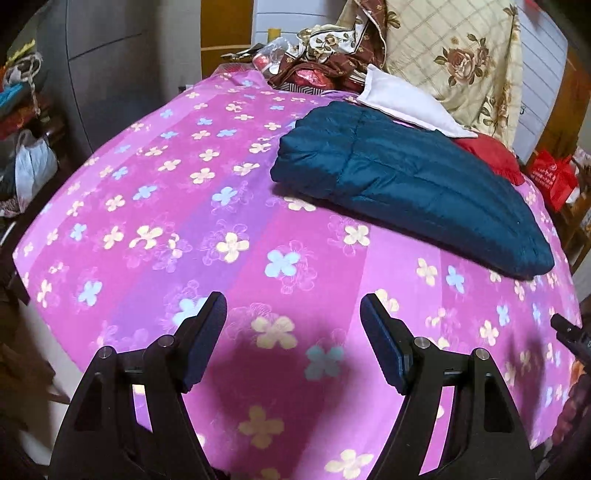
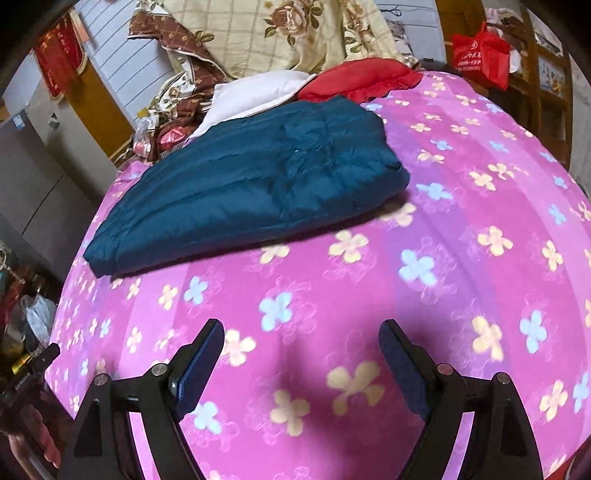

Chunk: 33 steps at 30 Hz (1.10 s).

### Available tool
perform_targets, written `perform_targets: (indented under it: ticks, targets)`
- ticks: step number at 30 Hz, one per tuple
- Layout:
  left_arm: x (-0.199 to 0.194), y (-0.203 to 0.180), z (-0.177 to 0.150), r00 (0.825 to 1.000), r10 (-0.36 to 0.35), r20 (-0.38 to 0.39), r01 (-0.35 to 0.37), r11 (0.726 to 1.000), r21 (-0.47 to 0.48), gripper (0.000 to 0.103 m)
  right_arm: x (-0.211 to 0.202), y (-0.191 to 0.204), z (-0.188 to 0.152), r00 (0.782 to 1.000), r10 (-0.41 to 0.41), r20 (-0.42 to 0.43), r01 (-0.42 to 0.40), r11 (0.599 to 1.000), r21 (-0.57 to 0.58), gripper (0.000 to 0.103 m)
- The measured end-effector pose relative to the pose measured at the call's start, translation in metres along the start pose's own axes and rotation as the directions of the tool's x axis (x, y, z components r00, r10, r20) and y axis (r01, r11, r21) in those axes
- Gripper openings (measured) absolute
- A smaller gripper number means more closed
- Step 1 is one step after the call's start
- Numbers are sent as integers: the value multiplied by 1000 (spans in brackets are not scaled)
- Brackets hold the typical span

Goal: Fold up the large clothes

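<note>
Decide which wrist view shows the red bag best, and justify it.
The right wrist view: the red bag hangs in full near the top right, its pale printing visible though unreadable. In the left wrist view the same bag sits squeezed at the right edge, smaller and distorted, beyond the teal jacket.

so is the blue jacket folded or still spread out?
Folded. The blue jacket lies as a compact, layered bundle with a doubled edge on the pink bedsheet; no sleeves stick out.

A bed (image 1: pixel 147 206) covered by a pink sheet with pale flowers fills the room's middle. Grey cabinet doors (image 1: pixel 110 66) stand beyond its left side, beside a yellow-brown wooden door frame (image 1: pixel 225 26). A floral cream quilt (image 2: pixel 280 33) is heaped against a white panelled wall (image 2: pixel 122 59). Wooden shelving (image 2: pixel 543 70) holds a red bag (image 2: pixel 480 55).
</note>
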State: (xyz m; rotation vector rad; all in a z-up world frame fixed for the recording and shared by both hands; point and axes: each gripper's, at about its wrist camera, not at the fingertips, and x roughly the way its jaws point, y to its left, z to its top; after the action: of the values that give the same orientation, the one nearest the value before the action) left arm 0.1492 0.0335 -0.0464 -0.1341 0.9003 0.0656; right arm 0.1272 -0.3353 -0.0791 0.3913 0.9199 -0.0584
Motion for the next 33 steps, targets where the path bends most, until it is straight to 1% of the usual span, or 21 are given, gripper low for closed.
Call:
perform_targets:
  ticks: [5, 11, 21, 27, 29, 30, 31, 33]
  targets:
    - [-4, 2, -3, 1000, -6, -7, 6, 1000, -7, 75, -8, 1, -3, 1000, 0, 13, 0, 1000, -8, 84]
    - [0, -4, -2, 1000, 11, -10, -11, 1000, 13, 75, -4, -11, 0, 1000, -10, 7, 10, 1000, 27, 84]
    - [28, -10, 3, 997, 58, -58, -55, 997, 46, 75, 23, -29, 9, 999, -12, -34, 15, 997, 76, 84]
    - [53, -13, 10, 993, 73, -93, -68, 996, 57, 75, 41, -34, 17, 999, 4, -46, 1, 995, 101, 84]
    - [61, -13, 14, 993, 60, -100, -55, 997, 55, 75, 47, -37, 21, 999, 29, -44, -23, 992, 121, 84]
    - [66, -12, 18, 994, 38, -103, -33, 998, 46, 75, 50, -39, 24, 998, 47, -42, -41, 989, 139, 84]
    - [71, -10, 23, 994, 9, -107, -5, 999, 32, 75, 53, -41, 28, 997, 72, -36, -65, 984, 163, 84]
    - [81, -1, 37, 991, -77, -108, 74, 997, -27, 75, 59, -45, 35, 993, 114, -19, -107, 972, 208, 84]
